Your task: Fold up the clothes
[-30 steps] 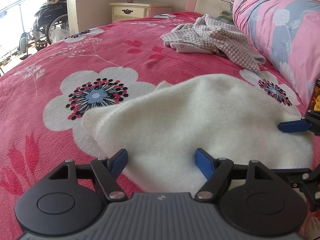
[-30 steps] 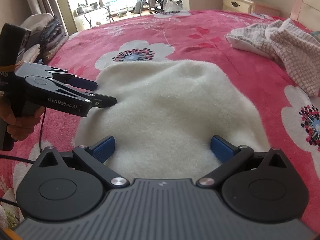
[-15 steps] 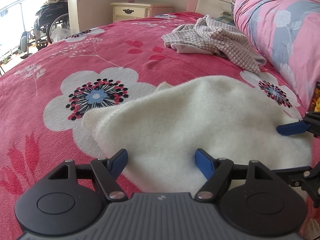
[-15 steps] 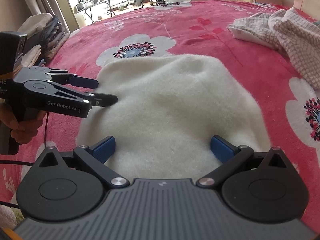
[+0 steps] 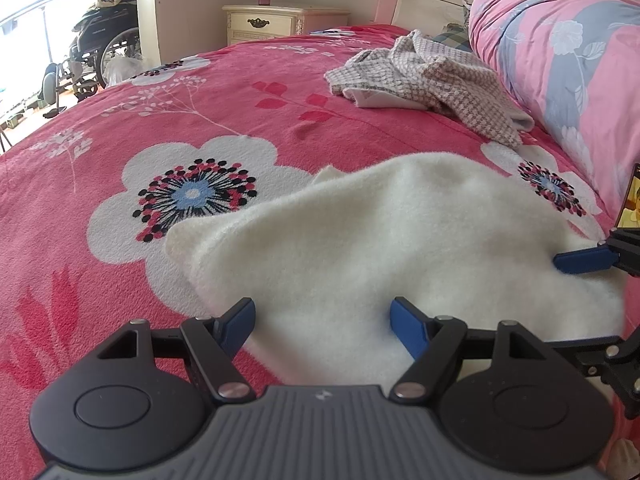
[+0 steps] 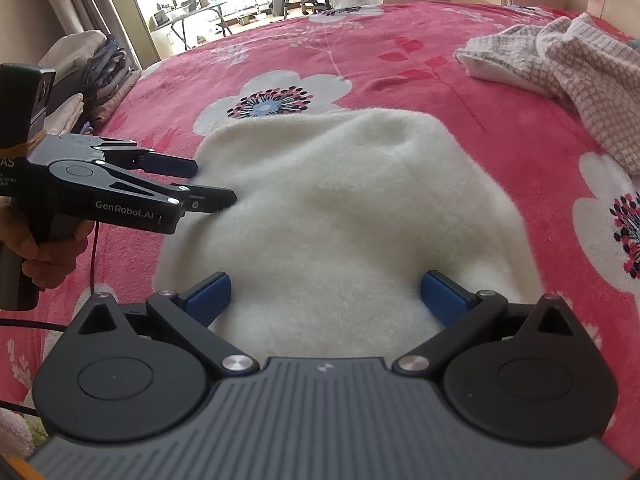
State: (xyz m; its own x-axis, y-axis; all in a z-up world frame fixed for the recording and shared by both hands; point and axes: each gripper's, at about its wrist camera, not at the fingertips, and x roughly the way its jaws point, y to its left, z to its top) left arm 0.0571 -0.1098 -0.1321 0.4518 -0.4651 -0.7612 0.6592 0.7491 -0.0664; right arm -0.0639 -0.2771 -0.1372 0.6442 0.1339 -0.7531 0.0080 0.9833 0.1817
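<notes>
Cream fleece [image 5: 400,248] lying flat on bedspread [image 5: 120,128], spanning the gap between both pairs of fingers. Nothing shifting since a second ago: left gripper [image 5: 322,322] and right gripper [image 6: 326,292] hovering wide open, gripping nothing. Waiting on the next fold, seemingly.

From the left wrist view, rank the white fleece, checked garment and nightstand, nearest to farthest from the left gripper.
1. White fleece, directly under the left gripper.
2. Checked garment, farther up the bed, right.
3. Nightstand, beyond the bed, by the wall.
</notes>
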